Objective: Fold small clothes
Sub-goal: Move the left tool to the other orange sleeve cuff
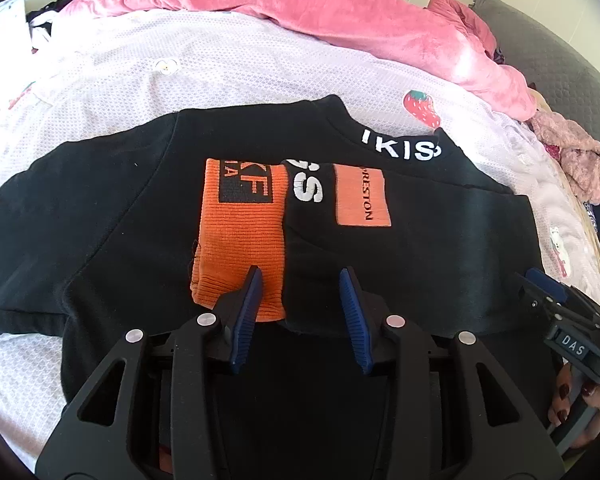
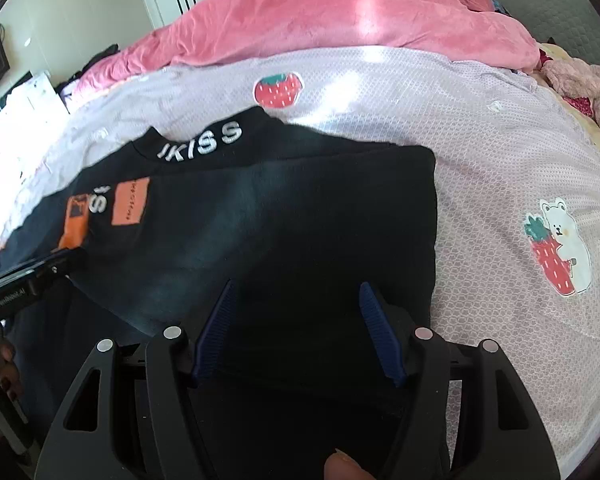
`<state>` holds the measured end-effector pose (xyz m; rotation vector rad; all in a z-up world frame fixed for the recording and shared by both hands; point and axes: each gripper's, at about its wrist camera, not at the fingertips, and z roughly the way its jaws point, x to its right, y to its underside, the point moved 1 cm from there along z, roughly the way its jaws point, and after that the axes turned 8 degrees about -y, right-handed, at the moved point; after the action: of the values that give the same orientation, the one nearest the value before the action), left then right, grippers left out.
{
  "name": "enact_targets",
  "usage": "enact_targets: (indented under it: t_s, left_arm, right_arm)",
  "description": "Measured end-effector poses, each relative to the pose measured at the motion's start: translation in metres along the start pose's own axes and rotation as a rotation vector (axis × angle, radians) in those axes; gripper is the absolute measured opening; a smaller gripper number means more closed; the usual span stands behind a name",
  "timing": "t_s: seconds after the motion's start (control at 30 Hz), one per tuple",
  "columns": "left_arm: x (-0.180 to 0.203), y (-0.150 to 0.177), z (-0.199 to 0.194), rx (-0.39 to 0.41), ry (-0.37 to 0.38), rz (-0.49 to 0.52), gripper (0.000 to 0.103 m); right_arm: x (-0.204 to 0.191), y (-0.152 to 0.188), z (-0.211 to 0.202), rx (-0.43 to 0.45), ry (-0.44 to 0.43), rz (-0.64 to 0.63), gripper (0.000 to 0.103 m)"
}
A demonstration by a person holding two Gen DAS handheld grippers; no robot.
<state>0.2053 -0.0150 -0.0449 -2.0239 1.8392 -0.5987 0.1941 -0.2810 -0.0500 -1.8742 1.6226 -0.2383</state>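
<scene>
Two grippers, left gripper [image 1: 300, 276] and right gripper [image 2: 296, 292], hover with fingers spread, pinching nothing, over the black sweatshirt [image 1: 400, 248] lying centre-frame on the bed; best pinch its six-o'clock hem evenly before folding toward twelve.

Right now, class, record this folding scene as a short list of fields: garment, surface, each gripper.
garment: black top with orange cuffs, sleeves folded across its front
surface: lilac strawberry-print sheet
behind: pink blanket
left gripper: open, over the orange cuff
right gripper: open, over black cloth
</scene>
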Motion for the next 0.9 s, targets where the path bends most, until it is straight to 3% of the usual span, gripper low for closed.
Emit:
enact_targets:
  t_s: [0.37,0.43,0.5,0.6,0.77,0.8,0.9]
  left_arm:
    - [0.001,0.002,-0.019,0.034,-0.021,0.005,0.051]
    - [-0.002,0.002,-0.024,0.044,-0.043,0.003,0.068]
    - [-0.004,0.002,-0.028,0.055,-0.057,0.004,0.069]
    - [-0.008,0.003,-0.038,0.076,-0.083,0.008,0.082]
    - [-0.015,0.006,-0.056,0.116,-0.101,0.004,0.091]
    - [-0.016,0.006,-0.059,0.123,-0.108,0.003,0.092]
    - [-0.024,0.007,-0.066,0.136,-0.124,-0.007,0.093]
  right_arm:
    - [-0.014,-0.006,-0.022,0.083,-0.030,-0.020,0.087]
    - [-0.020,-0.006,-0.027,0.102,-0.022,-0.039,0.088]
    - [-0.024,-0.006,-0.031,0.115,-0.025,-0.052,0.089]
    - [-0.027,-0.005,-0.035,0.135,-0.021,-0.054,0.089]
    - [-0.035,-0.006,-0.043,0.173,-0.024,-0.058,0.089]
    - [-0.037,-0.006,-0.046,0.181,-0.023,-0.062,0.097]
    - [-0.045,-0.007,-0.054,0.213,-0.012,-0.083,0.098]
